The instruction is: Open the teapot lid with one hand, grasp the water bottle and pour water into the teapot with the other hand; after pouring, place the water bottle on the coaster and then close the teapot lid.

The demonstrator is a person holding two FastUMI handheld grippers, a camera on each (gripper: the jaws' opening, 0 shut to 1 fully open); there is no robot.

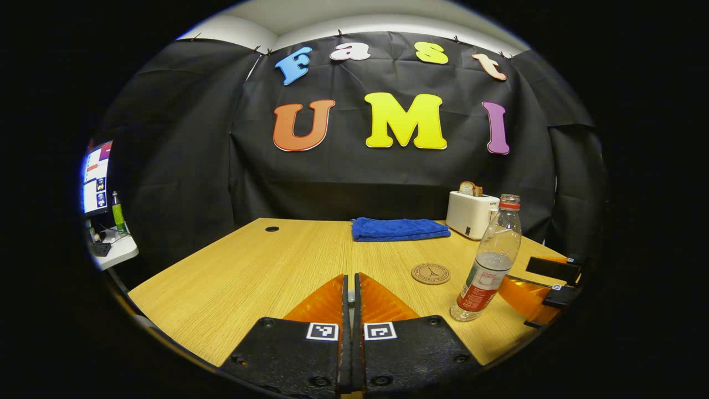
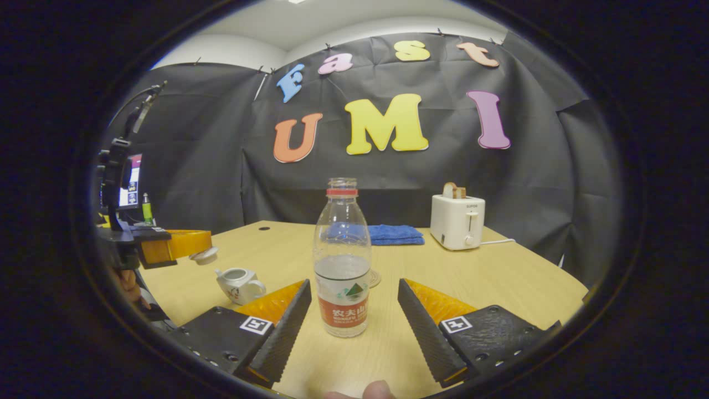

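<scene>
Your table holds the water bottle, uncapped and upright between your wide-open right gripper, untouched; clamp off-centre and it may tip. Your left gripper, pinched on the lid, holds it above the small open teapot

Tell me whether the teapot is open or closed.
Open. In the right gripper view the teapot shows a bare mouth, and the left gripper holds its lid above the table.

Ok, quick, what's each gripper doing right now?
Left gripper: closed, holding the teapot lid clear of the teapot.
Right gripper: open, one finger either side of the water bottle, not gripping it.
</scene>
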